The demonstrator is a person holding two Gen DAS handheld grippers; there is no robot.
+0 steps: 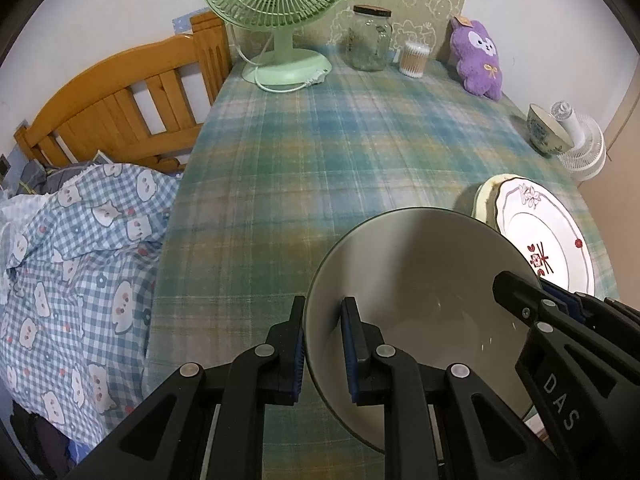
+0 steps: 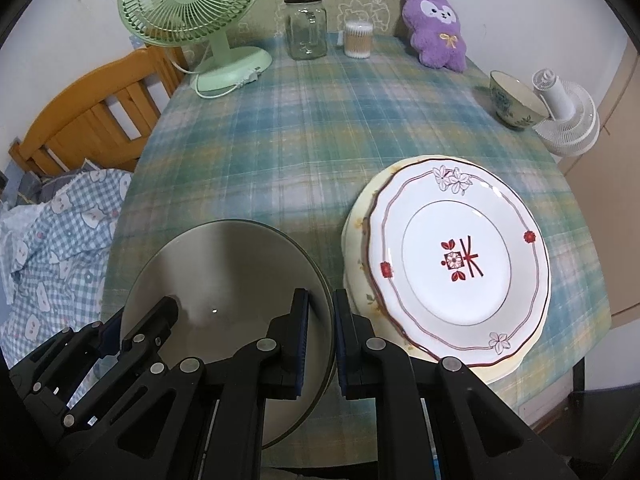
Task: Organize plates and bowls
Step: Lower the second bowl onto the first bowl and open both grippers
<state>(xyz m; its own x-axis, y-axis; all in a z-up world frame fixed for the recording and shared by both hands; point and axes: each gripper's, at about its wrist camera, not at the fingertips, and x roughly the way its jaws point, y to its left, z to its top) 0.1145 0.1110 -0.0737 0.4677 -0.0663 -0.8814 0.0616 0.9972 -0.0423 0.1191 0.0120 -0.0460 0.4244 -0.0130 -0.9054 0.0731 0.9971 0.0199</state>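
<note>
A large grey bowl (image 1: 424, 280) (image 2: 232, 264) is near the table's front edge. My left gripper (image 1: 323, 344) straddles its left rim, one finger outside and one inside, jaws closed on the rim. My right gripper (image 2: 320, 340) grips the bowl's right rim the same way. A white plate with red flower pattern (image 2: 460, 256) (image 1: 548, 232) lies on top of a cream plate (image 2: 360, 216) just right of the bowl. A small floral bowl (image 2: 512, 100) (image 1: 544, 130) stands at the far right edge.
A green desk fan (image 2: 192, 12), a glass jar (image 2: 306, 26), a cotton swab box (image 2: 358, 38) and a purple plush toy (image 2: 434, 28) line the back of the plaid tablecloth (image 2: 300, 140). A white fan (image 2: 564, 116) is off the right edge. A bed lies left.
</note>
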